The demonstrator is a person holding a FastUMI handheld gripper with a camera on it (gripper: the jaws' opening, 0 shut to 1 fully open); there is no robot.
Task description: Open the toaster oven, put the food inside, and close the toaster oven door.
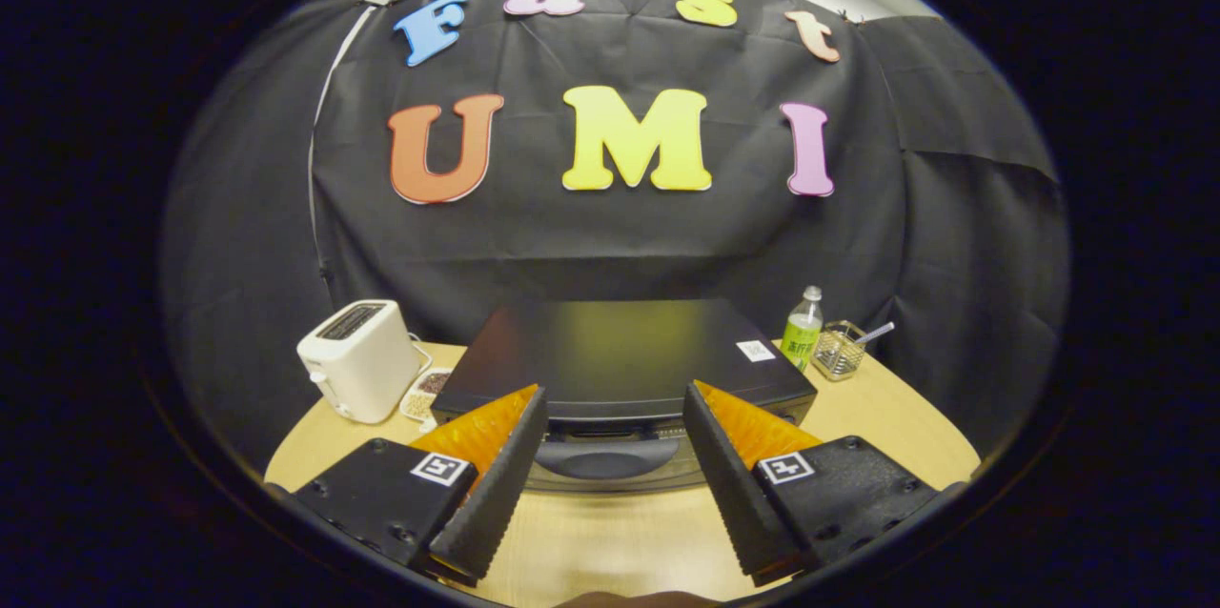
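A black toaster oven (pixel 620 355) stands on the wooden table (pixel 610 541), seen from above and in front. Its door is shut, with the dark handle (pixel 607 458) showing just below the top edge. My gripper (pixel 615 417) is open and held above the table. The handle lies just beyond and between the two fingertips, and nothing is held between the fingers. A small tray of food (pixel 426 393) sits to the left of the oven, partly hidden behind my left finger.
A white pop-up toaster (pixel 357 358) stands at the left back of the table. A green bottle (pixel 803 329) and a small wire basket (pixel 840 351) with a utensil stand to the right of the oven. The table's round edge curves close behind them.
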